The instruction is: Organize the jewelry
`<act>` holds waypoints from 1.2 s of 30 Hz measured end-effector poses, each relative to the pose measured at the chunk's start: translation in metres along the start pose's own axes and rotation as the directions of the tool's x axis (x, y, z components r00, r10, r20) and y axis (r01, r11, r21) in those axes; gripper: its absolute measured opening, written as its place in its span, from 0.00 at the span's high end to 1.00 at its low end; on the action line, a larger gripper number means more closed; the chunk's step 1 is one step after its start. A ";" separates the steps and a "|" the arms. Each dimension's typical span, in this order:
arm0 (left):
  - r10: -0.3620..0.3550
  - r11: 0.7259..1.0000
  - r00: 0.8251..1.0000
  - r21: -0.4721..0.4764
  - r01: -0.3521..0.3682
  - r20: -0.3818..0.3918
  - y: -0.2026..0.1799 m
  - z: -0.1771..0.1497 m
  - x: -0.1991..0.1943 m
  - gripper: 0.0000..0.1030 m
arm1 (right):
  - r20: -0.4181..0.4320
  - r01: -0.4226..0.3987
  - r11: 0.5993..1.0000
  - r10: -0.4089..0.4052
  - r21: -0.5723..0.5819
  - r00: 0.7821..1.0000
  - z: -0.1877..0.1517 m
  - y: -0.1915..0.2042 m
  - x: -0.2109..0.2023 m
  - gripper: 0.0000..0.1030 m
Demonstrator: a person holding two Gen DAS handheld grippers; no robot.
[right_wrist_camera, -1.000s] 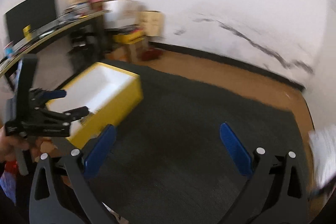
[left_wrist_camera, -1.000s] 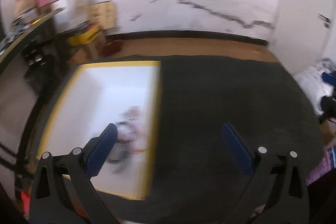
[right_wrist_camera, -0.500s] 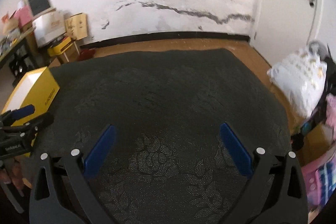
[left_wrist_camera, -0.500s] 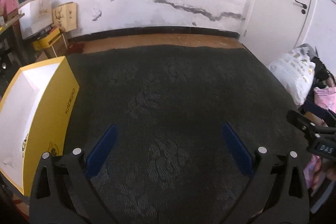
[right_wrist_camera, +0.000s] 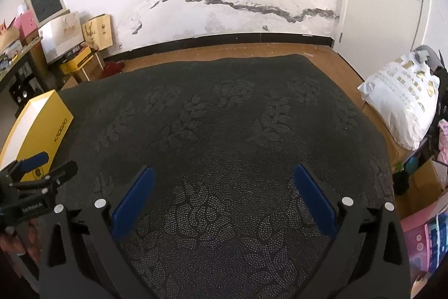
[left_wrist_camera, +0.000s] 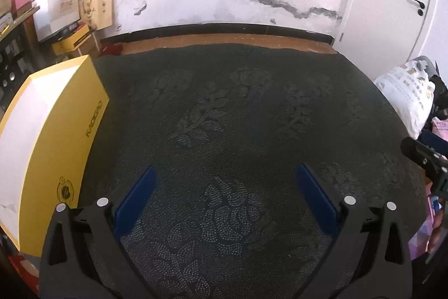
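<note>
The dark patterned cloth (left_wrist_camera: 238,131) on the desk lies bare across its whole middle and far side. Only the yellow box (left_wrist_camera: 70,142) stands at its left edge, with the white sack (right_wrist_camera: 400,108) beyond the right edge.

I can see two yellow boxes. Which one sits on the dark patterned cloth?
The big open yellow box with the white inside, beside the left gripper. The smaller yellow box sits off the cloth, by the wall.

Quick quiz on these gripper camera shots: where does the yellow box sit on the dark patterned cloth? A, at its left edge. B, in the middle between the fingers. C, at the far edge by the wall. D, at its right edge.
A: in the left wrist view the yellow box stands at the left edge of the dark cloth, left of the open left gripper.
</note>
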State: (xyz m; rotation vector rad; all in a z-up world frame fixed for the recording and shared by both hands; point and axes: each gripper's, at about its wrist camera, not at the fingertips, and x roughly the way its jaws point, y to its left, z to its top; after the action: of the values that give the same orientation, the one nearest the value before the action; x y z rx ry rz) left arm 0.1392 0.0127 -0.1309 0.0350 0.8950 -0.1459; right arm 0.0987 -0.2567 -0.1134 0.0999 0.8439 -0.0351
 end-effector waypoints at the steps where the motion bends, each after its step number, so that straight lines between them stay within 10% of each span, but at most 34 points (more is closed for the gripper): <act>1: 0.001 1.000 1.000 -0.004 -0.001 -0.003 0.002 -0.001 0.000 0.06 | -0.001 0.002 1.000 -0.002 0.001 1.000 -0.001 0.001 0.000 0.07; 36: 0.023 0.999 1.000 -0.037 -0.023 0.005 0.020 -0.009 -0.003 0.06 | -0.013 -0.032 0.999 0.031 -0.039 0.999 -0.004 0.026 0.005 0.07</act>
State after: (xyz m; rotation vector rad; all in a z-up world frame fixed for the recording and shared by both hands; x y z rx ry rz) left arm 0.1331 0.0336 -0.1346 0.0101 0.8911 -0.1079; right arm 0.1011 -0.2306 -0.1179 0.0765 0.8543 0.0117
